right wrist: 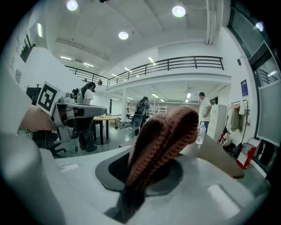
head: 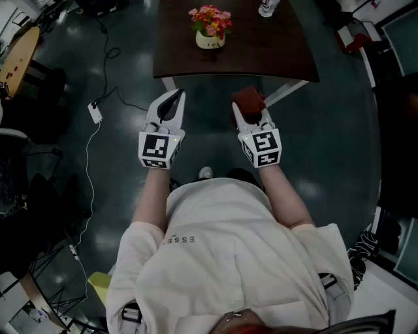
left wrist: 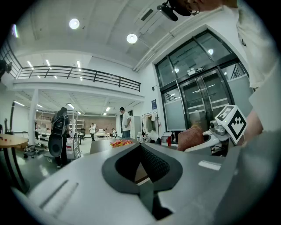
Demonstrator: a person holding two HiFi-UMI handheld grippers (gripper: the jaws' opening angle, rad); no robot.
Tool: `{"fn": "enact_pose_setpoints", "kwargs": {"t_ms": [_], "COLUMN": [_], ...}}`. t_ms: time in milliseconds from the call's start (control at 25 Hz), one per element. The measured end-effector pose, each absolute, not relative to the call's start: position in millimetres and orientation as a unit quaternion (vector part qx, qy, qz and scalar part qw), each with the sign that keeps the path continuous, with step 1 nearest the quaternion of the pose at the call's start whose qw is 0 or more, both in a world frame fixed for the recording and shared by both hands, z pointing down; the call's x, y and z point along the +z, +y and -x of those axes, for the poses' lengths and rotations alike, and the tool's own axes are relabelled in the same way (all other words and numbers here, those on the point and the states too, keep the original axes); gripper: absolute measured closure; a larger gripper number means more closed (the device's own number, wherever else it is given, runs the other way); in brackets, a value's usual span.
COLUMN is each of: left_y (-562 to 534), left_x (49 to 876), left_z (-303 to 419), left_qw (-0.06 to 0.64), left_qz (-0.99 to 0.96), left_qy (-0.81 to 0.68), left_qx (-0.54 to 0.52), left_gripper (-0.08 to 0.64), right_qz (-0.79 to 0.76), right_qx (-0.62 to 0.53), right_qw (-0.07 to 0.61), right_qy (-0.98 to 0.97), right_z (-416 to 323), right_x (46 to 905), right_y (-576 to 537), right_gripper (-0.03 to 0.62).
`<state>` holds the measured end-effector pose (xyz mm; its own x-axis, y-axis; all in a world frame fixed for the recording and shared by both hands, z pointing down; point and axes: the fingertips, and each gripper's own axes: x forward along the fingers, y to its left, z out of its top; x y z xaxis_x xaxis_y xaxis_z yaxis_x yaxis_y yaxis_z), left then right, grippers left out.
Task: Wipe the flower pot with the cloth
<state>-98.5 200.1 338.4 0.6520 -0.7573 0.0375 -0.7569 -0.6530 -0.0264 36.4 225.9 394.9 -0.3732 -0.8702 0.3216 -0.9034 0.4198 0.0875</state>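
Note:
A small cream flower pot (head: 209, 40) with red and pink flowers (left wrist: 120, 142) stands on the dark wooden table (head: 274, 52), near its front left part. My right gripper (head: 249, 104) is shut on a folded reddish-brown knitted cloth (right wrist: 160, 140), which sticks up out of its jaws; the cloth (head: 249, 98) hangs just short of the table's front edge. My left gripper (head: 172, 99) is shut and holds nothing, its jaws closed together (left wrist: 147, 186). It is level, beside the right one, in front of the table. Both grippers are apart from the pot.
A clear plastic bottle (head: 267, 8) stands at the table's far side, also seen past the cloth as the bottle (right wrist: 200, 133). A white power strip (head: 95, 112) with cables lies on the dark floor to the left. People stand in the hall far behind.

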Motion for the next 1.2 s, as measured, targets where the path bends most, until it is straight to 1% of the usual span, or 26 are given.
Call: {"fn": "enact_pose_setpoints", "kwargs": {"t_ms": [320, 600, 880, 1200], "left_y": [186, 167, 114, 36], "left_x": [329, 346, 376, 398], "left_z": [103, 102, 94, 61], "left_qw": [-0.003, -0.021, -0.045, -0.083], "left_qz": [0.91, 0.908, 0.902, 0.899], "left_qy": [0.415, 0.419, 0.428, 0.426], "left_qx": [-0.01, -0.011, -0.033, -0.059], "left_gripper": [0.545, 0.545, 0.546, 0.545], "right_qz": [-0.54, -0.542, -0.508, -0.425], "right_qx": [0.059, 0.083, 0.094, 0.102], "right_qw": [0.167, 0.171, 0.188, 0.22], "right_qy": [-0.823, -0.818, -0.835, -0.872], "right_z": [-38, -47, -35, -20], "right_x": [403, 415, 437, 465], "right_y": [219, 203, 144, 72], "right_gripper": [0.548, 0.548, 0.548, 0.548]}}
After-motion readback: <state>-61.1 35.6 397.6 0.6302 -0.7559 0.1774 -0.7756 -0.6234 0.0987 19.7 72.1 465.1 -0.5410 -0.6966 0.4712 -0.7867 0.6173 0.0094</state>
